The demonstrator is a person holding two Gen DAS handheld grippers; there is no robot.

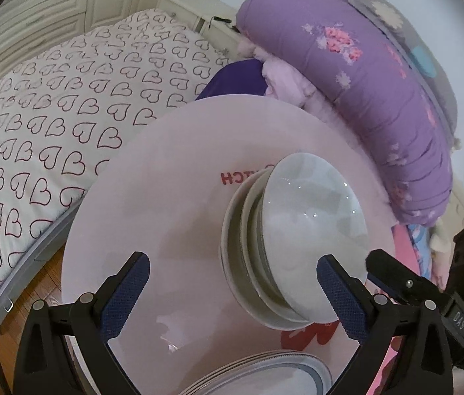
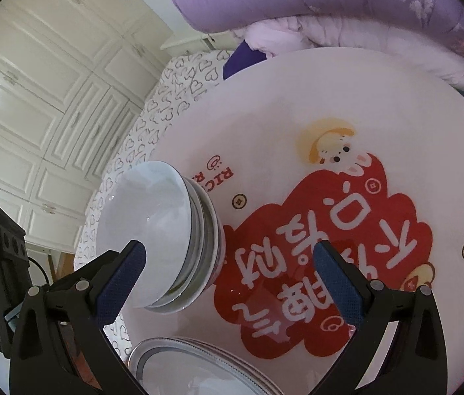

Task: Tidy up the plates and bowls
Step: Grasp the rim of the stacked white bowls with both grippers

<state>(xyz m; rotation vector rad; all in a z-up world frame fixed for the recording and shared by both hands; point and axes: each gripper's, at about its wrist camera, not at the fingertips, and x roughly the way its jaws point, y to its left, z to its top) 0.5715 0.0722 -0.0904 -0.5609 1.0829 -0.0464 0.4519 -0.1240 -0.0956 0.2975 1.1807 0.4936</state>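
Observation:
A stack of white bowls (image 1: 297, 237) stands on the round pink table (image 1: 166, 217), nested one in another. In the right wrist view the same bowl stack (image 2: 159, 237) sits left of centre on the table (image 2: 297, 105). A pile of grey-rimmed white plates (image 1: 265, 375) lies at the table's near edge, and the plates (image 2: 192, 368) show again at the bottom of the right wrist view. My left gripper (image 1: 232, 286) is open, its right finger close beside the bowls. My right gripper (image 2: 228, 273) is open too, with its left finger in front of the bowl stack.
A bed with a heart-print cover (image 1: 51, 125) lies left of the table. Rolled purple bedding (image 1: 363, 82) is piled behind it. White cabinet doors (image 2: 34, 115) fill the left. A red cartoon print (image 2: 314, 247) covers part of the tabletop. Wooden floor (image 1: 44, 283) shows below the bed.

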